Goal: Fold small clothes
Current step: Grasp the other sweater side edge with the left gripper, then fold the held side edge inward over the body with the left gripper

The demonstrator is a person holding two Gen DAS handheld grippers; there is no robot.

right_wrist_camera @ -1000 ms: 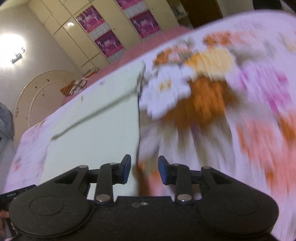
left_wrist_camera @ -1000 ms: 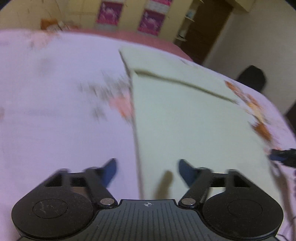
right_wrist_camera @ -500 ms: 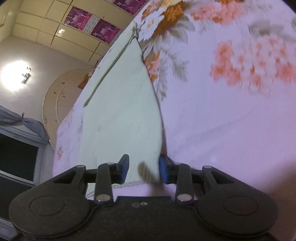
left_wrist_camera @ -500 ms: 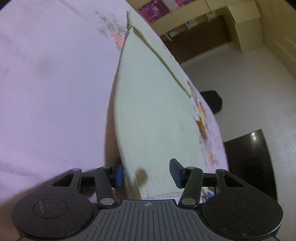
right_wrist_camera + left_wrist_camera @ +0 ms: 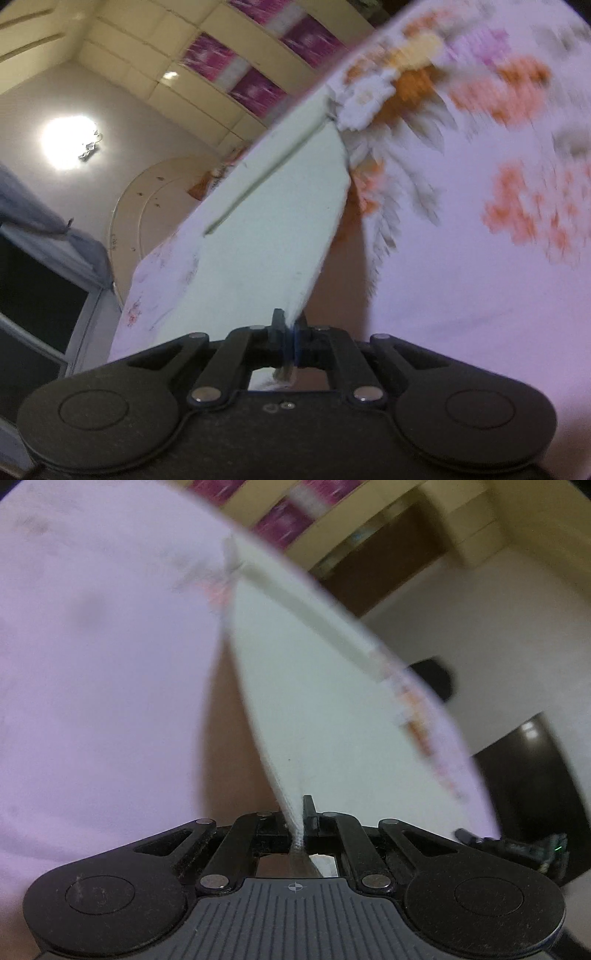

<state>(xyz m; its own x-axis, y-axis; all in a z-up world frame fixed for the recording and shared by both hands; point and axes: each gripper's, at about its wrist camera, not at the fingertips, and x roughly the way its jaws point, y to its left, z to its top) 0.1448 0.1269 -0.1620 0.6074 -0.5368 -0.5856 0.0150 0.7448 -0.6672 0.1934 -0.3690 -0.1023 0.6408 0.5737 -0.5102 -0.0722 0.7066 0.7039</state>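
the left gripper (image 5: 297, 825) is clamped fully closed on the near left corner of the pale green cloth (image 5: 314, 701); the fabric edge is pinched between the two black fingers and bunches through the gap behind them. the right gripper (image 5: 288, 341) is likewise fully closed, its blue-padded fingers (image 5: 298, 345) pressed on the near right corner of the same cloth (image 5: 266, 236). both sets of jaws have just been closing, with the cloth edge between them

the cloth lies spread on the bedsheet (image 5: 92, 683), a pale lilac sheet with orange and pink floral print (image 5: 480, 147). from each gripped corner the fabric rises off the sheet and casts a shadow under its lifted edge. the far part of the cloth stays flat on the sheet, with a dark seam line (image 5: 266, 173) running across it near the far end

in the left wrist view the right-hand tool (image 5: 517, 845) is partly visible at the right edge, beyond the cloth. behind the bed stand cream cabinets with magenta panels (image 5: 255, 88), and a ceiling light (image 5: 68, 142) glares at the left. both views are motion-blurred
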